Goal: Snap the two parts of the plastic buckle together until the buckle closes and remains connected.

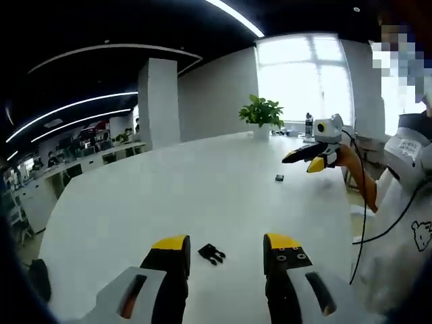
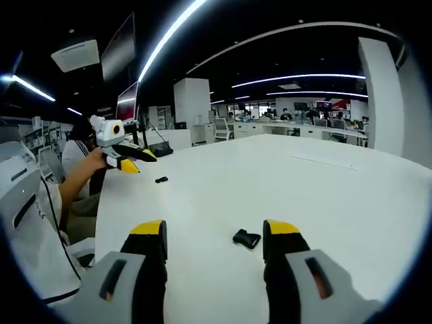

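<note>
- Spread wide and holding nothing, the jaws of the left gripper (image 1: 225, 251) rise over the white table (image 1: 202, 189), with the pronged buckle half (image 1: 211, 254) lying flat on the surface between their yellow tips.
- Equally parted and empty, the jaws of the right gripper (image 2: 216, 236) frame the socket buckle half (image 2: 246, 238), which rests on the table (image 2: 283, 175) nearer the right-hand jaw than the left-hand one.
- Each half sits ahead of its own gripper, so the two pieces lie well apart; each shows as a small dark speck in the other gripper's view.
- Step in hand, as I judge it: closing on each half before bringing them together.
- To do it well, lower each gripper until the pads straddle the piece's body, and centre the socket between the right jaws first.
- Grip the pronged half by its rear, leaving the prongs free and pointing outward; grip the socket behind its mouth so the opening is not squeezed shut.
- Thin, flat plastic may skid on the smooth top, so close slowly and squarely.
- Farther out, a potted plant (image 1: 260, 113) stands by the window, and a seated person (image 2: 81, 158) is at the table's far edge.
</note>
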Demonstrator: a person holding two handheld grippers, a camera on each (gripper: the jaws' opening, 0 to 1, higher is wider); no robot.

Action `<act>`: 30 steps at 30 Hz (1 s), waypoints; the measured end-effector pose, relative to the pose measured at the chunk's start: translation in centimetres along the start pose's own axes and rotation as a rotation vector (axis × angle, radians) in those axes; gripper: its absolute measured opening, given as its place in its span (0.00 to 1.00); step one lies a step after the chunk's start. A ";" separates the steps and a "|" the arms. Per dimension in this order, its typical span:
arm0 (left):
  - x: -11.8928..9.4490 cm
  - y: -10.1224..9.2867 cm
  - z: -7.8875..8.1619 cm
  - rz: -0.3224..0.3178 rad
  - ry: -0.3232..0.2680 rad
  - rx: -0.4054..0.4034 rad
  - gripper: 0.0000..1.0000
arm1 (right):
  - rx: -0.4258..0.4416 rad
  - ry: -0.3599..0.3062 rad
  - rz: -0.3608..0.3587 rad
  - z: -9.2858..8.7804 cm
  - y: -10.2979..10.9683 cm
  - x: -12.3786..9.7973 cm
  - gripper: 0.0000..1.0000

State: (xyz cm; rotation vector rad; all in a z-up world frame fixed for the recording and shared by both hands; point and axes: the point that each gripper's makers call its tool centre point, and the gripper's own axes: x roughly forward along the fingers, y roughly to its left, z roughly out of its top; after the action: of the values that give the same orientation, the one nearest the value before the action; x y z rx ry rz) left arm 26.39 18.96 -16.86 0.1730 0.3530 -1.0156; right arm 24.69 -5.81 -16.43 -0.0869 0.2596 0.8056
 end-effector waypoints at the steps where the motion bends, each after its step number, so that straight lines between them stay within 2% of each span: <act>1: 0.0 0.2 0.1 -0.016 -0.010 0.003 0.43 | 0.001 -0.001 0.002 0.0 0.1 0.0 0.58; 11: 0.9 1.5 -0.2 -0.154 0.026 0.036 0.40 | 0.000 0.000 0.026 0.1 0.9 0.1 0.58; 18: 1.8 2.2 -0.7 -0.195 0.037 0.053 0.38 | 0.013 0.000 0.019 0.1 0.7 0.1 0.58; 21: 1.9 2.2 -1.1 -0.212 0.045 0.087 0.37 | 0.013 0.001 0.018 0.2 0.6 0.2 0.58; 30: 2.5 2.3 -1.8 -0.254 0.075 0.094 0.35 | 0.007 0.009 0.023 0.1 0.6 0.3 0.58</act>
State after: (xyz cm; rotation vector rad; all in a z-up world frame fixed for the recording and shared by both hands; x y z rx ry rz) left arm 29.15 18.67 -19.55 0.2562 0.4022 -1.2805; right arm 24.52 -5.16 -16.36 -0.0814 0.2724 0.8271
